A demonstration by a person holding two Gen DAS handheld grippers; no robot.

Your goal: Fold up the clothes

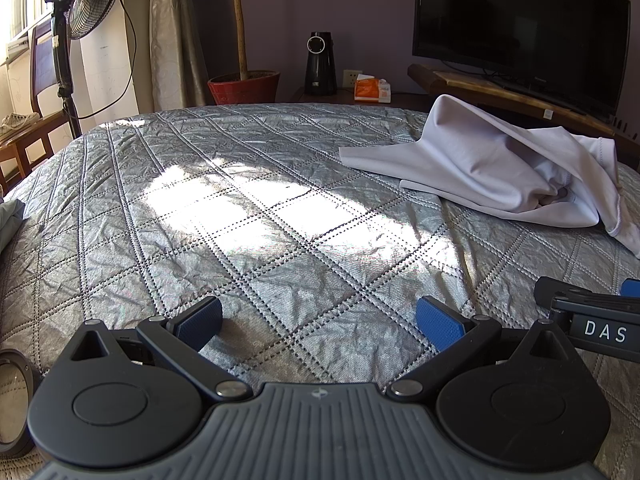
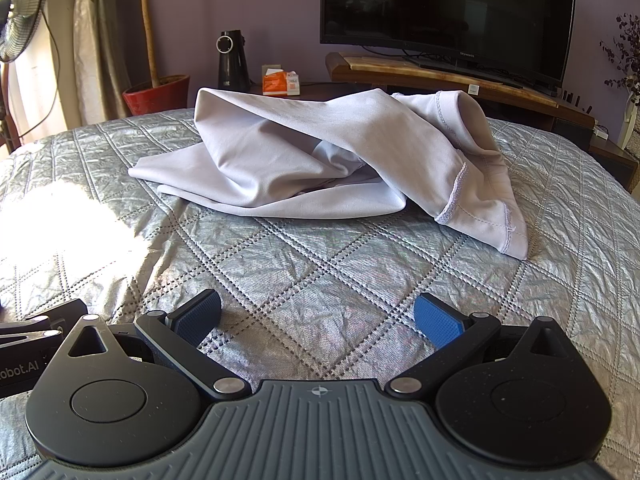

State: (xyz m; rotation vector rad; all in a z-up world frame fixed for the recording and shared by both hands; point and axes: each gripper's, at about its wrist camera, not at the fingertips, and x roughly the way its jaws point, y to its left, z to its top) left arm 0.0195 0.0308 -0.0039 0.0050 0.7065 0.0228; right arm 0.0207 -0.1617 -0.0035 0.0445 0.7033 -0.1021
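While both grippers hung low over the quilted silver bedspread (image 1: 248, 216), neither touched the cloth. From the left wrist view, the left gripper (image 1: 320, 320) was spread wide with nothing between its blue pads (image 1: 438, 322), and the pale lilac garment (image 1: 492, 168) lay crumpled at two o'clock, well apart. From the right wrist view, the right gripper (image 2: 318, 318) was likewise released and empty, the garment heaped at twelve o'clock on the bedspread, its stitched hem (image 2: 476, 216) toward two o'clock. A dark television (image 2: 448, 12) stood beyond, at one o'clock
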